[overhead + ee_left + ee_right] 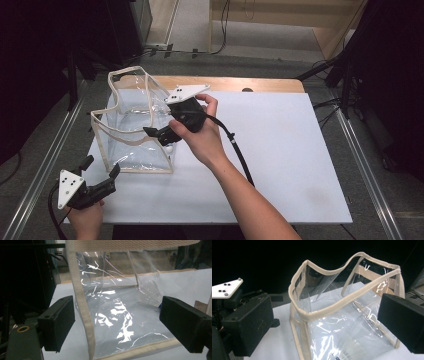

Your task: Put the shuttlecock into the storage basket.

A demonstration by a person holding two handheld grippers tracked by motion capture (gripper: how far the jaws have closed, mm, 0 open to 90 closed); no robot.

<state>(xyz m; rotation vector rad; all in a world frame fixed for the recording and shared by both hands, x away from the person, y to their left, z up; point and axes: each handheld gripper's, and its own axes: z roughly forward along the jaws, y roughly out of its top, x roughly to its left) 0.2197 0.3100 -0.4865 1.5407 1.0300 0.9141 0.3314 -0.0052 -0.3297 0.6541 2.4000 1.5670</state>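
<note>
Black jaws of the right gripper (159,135) are seen spread wide at the bag (132,122) near the frame's centre left, nothing grasped between them; in the right gripper view the beige rim is framed between the two pads without contact. The left gripper (102,172), at the lower left of the high view, is also held released, its jaws pointed at the bag's near corner, just short of it. The clear bag is stood open on the white board (280,150), against its left edge, the rim sagging in a wave. To the right of the bag, broad bare board is left. A wooden table (250,84) edge is seen beyond the board.
</note>
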